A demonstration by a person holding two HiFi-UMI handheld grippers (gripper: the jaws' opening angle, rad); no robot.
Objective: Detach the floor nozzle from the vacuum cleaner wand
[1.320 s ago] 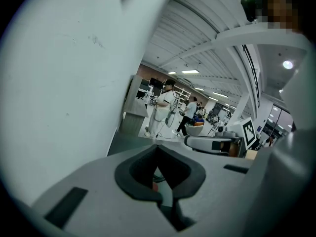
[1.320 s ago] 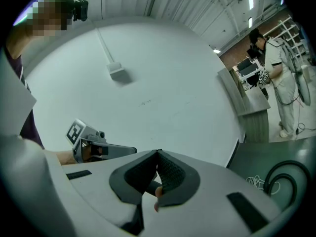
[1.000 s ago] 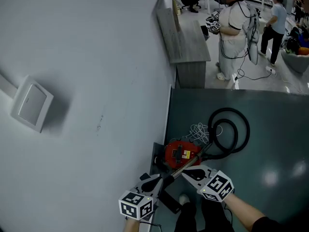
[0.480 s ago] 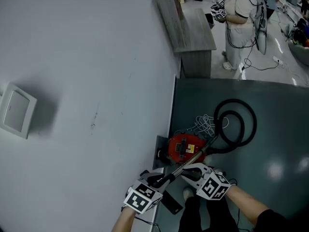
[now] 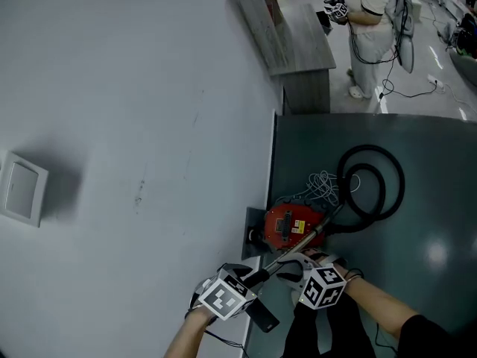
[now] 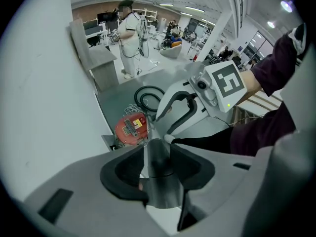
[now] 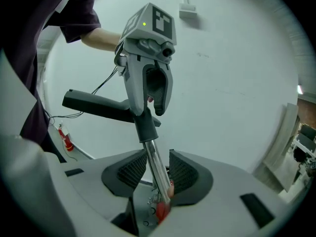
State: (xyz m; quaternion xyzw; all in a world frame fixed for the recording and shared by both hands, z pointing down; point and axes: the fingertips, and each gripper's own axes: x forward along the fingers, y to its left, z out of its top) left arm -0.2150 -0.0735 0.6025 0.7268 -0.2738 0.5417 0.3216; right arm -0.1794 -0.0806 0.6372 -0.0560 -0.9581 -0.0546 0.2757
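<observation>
Sinking since the earlier frame, left gripper [image 5: 250, 277] and right gripper [image 5: 289, 268] are opening their jaws astride the chrome wand [image 7: 157, 172], unclamped. Floor nozzle [image 7: 94, 105] is sitting just beyond the left gripper; clamping off-centre is risking a slip.

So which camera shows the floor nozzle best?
The right gripper view: the nozzle shows side-on, nearly whole, against the plain wall, joined to the wand. The head view shows only a small dark piece of it. The left gripper view shows a grey tube, no nozzle head.
</observation>
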